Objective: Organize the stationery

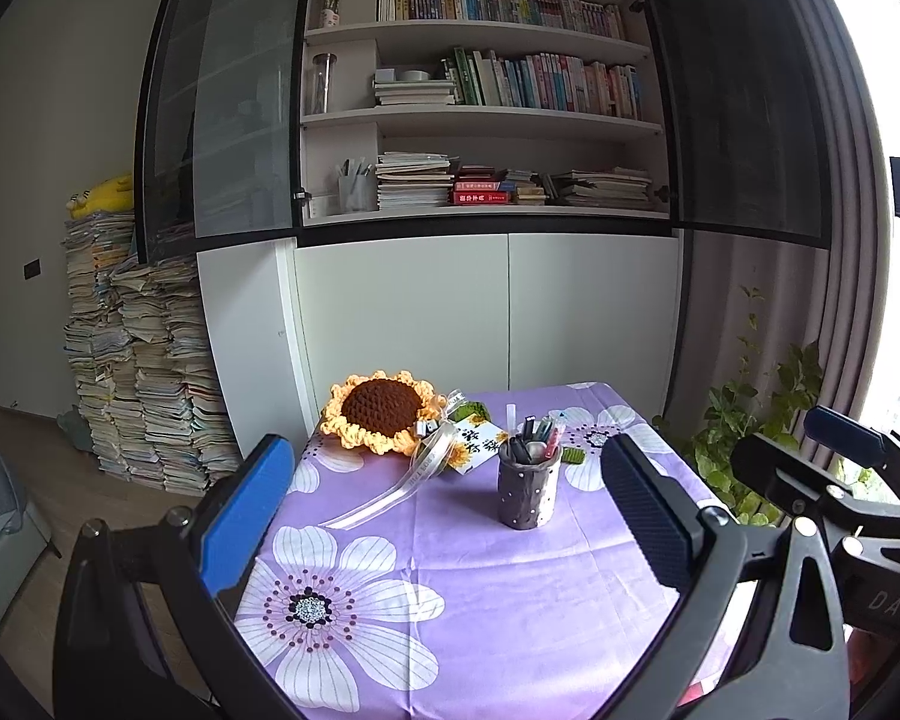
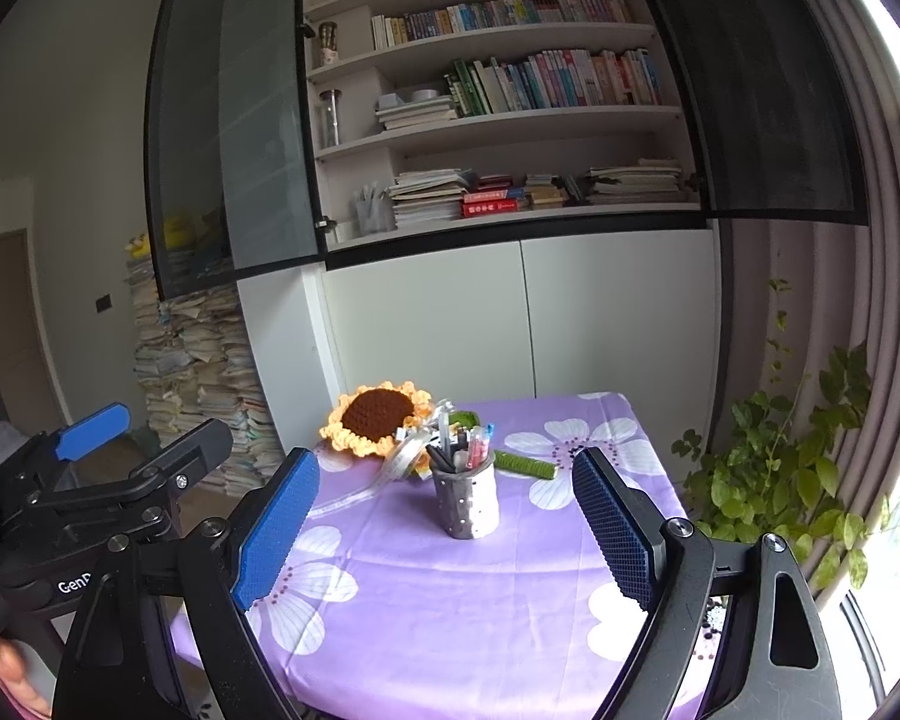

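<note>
Purple floral tablecloth (image 1: 450,600) covers a small table before an open bookcase (image 1: 486,108). Left gripper (image 1: 444,516) hangs released and empty; the crochet sunflower (image 1: 381,411) lies aside; the pen holder (image 1: 527,489) stands upright, pens gathered inside; right gripper (image 2: 444,522) likewise gapes empty.

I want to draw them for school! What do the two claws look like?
Both look alike. The left claw has a black frame with silver screws and two flat fingers faced with bumpy blue pads. The right claw is the same: black frame, blue dotted pads. White letters show on the bodies, "DAS" on the right one and "GenD" on the left. No cables show.
</note>
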`<act>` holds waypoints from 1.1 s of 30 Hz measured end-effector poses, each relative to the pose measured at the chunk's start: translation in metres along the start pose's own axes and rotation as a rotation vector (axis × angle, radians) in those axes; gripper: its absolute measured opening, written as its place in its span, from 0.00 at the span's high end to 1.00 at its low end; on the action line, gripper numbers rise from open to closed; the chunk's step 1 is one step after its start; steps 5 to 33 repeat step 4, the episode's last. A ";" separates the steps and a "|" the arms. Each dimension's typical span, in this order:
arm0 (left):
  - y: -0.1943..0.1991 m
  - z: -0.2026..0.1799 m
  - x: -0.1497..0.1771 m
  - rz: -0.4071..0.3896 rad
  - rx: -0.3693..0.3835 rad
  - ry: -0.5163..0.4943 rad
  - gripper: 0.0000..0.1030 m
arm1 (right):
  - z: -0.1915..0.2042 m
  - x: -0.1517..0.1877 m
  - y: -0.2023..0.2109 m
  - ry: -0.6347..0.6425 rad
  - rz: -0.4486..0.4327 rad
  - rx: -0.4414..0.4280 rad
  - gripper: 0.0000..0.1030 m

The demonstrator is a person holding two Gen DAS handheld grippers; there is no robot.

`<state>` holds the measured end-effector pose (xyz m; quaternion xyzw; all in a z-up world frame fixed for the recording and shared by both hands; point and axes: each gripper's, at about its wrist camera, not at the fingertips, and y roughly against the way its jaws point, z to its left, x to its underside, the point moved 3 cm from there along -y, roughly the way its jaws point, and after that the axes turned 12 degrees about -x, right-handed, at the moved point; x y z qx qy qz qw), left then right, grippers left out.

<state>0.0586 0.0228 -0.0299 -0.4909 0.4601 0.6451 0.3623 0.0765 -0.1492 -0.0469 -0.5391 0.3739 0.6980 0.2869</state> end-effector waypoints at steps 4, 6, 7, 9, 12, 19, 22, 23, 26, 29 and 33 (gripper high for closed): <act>-0.001 -0.002 -0.001 0.005 0.000 -0.002 0.01 | 0.000 0.000 0.000 -0.007 0.005 -0.001 0.16; -0.001 -0.002 -0.001 0.005 0.000 -0.002 0.01 | 0.000 0.000 0.000 -0.007 0.005 -0.001 0.16; -0.001 -0.002 -0.001 0.005 0.000 -0.002 0.01 | 0.000 0.000 0.000 -0.007 0.005 -0.001 0.16; -0.001 -0.002 -0.001 0.005 0.000 -0.002 0.01 | 0.000 0.000 0.000 -0.007 0.005 -0.001 0.16; -0.001 -0.002 -0.001 0.005 0.000 -0.002 0.01 | 0.000 0.000 0.000 -0.007 0.005 -0.001 0.16; -0.001 -0.002 -0.001 0.005 0.000 -0.002 0.01 | 0.000 0.000 0.000 -0.007 0.005 -0.001 0.16; -0.001 -0.002 -0.001 0.005 0.000 -0.002 0.01 | 0.000 0.000 0.000 -0.007 0.005 -0.001 0.16; -0.001 -0.002 -0.001 0.005 0.000 -0.002 0.01 | 0.000 0.000 0.000 -0.007 0.005 -0.001 0.16; -0.001 -0.002 -0.001 0.005 0.000 -0.002 0.01 | 0.000 0.000 0.000 -0.007 0.005 -0.001 0.16; -0.001 -0.002 -0.001 0.005 0.000 -0.002 0.01 | 0.000 0.000 0.000 -0.007 0.005 -0.001 0.16; -0.001 -0.002 -0.001 0.005 0.000 -0.002 0.01 | 0.000 0.000 0.000 -0.007 0.005 -0.001 0.16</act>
